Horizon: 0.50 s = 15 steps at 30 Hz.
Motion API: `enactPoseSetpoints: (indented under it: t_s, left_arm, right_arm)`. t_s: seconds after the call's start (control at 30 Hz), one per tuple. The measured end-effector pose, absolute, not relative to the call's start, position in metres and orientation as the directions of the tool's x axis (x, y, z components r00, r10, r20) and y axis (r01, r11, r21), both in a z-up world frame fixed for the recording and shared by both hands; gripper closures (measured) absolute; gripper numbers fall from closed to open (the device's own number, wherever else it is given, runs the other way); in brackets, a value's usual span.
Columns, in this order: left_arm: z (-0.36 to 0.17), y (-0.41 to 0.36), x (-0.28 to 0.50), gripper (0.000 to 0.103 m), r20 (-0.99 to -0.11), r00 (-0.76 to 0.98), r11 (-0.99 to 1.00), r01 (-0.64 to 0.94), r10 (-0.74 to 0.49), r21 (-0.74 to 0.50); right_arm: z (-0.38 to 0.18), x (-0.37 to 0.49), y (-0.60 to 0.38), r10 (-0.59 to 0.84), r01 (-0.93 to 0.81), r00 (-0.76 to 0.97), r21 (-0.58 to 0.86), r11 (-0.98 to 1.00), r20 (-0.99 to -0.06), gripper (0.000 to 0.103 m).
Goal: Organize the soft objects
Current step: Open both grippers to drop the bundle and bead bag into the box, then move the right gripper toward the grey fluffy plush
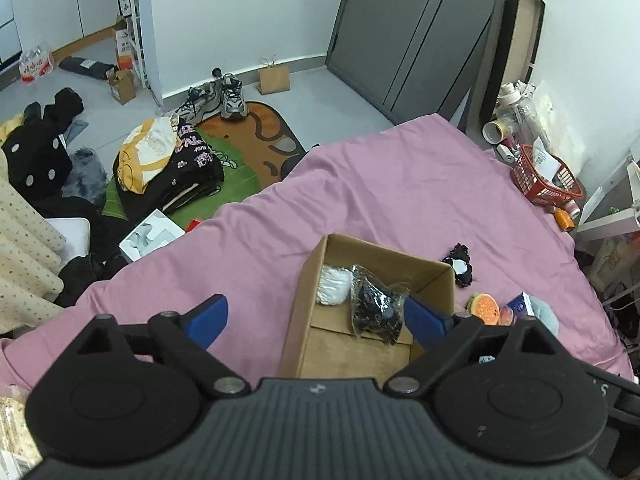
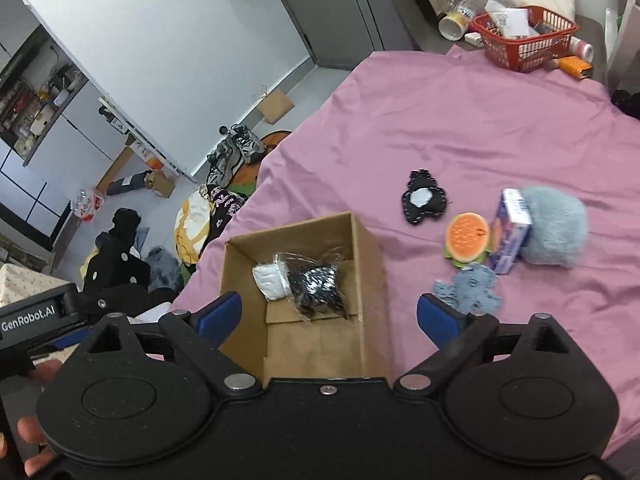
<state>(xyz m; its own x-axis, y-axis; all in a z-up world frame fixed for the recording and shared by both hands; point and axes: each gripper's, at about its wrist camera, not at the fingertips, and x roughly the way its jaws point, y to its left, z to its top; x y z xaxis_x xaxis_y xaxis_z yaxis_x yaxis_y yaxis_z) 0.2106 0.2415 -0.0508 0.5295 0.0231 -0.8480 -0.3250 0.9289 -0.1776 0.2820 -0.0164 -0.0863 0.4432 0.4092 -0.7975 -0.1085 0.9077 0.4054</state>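
Left gripper (image 1: 316, 316): fingers spread wide, nothing between them, hanging over the box (image 1: 436, 276).
Right gripper (image 2: 328, 316): spread too, empty, above the same box (image 2: 368, 248).
Box: open on the pink bed (image 2: 460, 120), white bundle (image 2: 270, 280) and black bagged piece (image 2: 318, 288) inside.
Loose toys: black plush (image 2: 424, 202), burger (image 2: 468, 240), blue scrap (image 2: 472, 290), fluffy ball (image 2: 556, 232), right of the box.
Writing: "GenRobot.AI" label (image 2: 28, 318), bottom left.

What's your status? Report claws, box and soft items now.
Left claw open, empty; right claw open, empty. Cardboard box holds white bundle and black bagged item. Soft toys loose on pink sheet, unobstructed.
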Motion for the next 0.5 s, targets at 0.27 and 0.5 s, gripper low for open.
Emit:
enactPoseSetpoints:
  t_s: [0.27, 0.5]
  left_arm:
    - [-0.030, 0.206, 0.192, 0.001, -0.816, 0.577, 0.945, -0.279, 0.024, -0.169]
    - [-0.020, 0.171, 0.179, 0.001, -0.791, 0.612, 0.947, -0.260, 0.010, -0.189]
  right_arm:
    - [-0.067, 0.264, -0.062, 0.406, -0.126, 0.489, 0.398, 0.909, -0.772, 0.000]
    - [-0.060, 0.248, -0.106, 0.408, -0.130, 0.518, 0.402, 0.906, -0.752, 0.000]
